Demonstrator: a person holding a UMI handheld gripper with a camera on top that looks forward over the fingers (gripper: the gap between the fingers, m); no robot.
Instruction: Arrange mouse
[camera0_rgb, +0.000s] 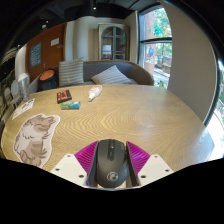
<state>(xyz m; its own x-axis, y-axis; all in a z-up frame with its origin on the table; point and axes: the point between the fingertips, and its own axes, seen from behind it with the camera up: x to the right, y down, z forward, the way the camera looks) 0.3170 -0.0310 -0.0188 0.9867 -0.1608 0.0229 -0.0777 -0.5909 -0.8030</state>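
Observation:
A black computer mouse (111, 163) sits between my gripper's (111, 160) two fingers, with the magenta pads (87, 156) pressed against both its sides. It is held just above the near edge of a round wooden table (130, 115). A printed mouse pad with a cat picture (35, 136) lies on the table to the left, ahead of the fingers.
A small white object (95, 93) and a red-and-green box (66, 99) lie at the far side of the table. Papers (22, 106) lie at the far left edge. A grey sofa with cushions (100, 73) stands beyond the table, windows to the right.

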